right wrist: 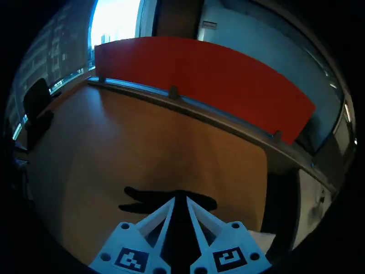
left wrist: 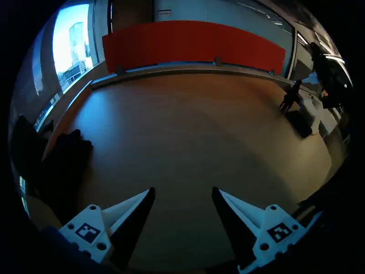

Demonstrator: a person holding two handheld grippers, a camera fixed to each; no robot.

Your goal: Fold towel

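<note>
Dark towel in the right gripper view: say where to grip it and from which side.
Pinch the dark towel at its outstretched corner, coming low from the near side along the table. It lies flat and thin, so a protruding edge is probably easiest. The right gripper sits at its near edge.

1. The tabletop is bare brown wood, wide and smooth.
2. A grey rail runs along its far edge and carries a red screen.
3. A dark towel lies on the wood close to the near edge, in a low, uneven patch.
4. At the left edge sits a dark shape; whether it rests on the tabletop or beside it is unclear.
</note>
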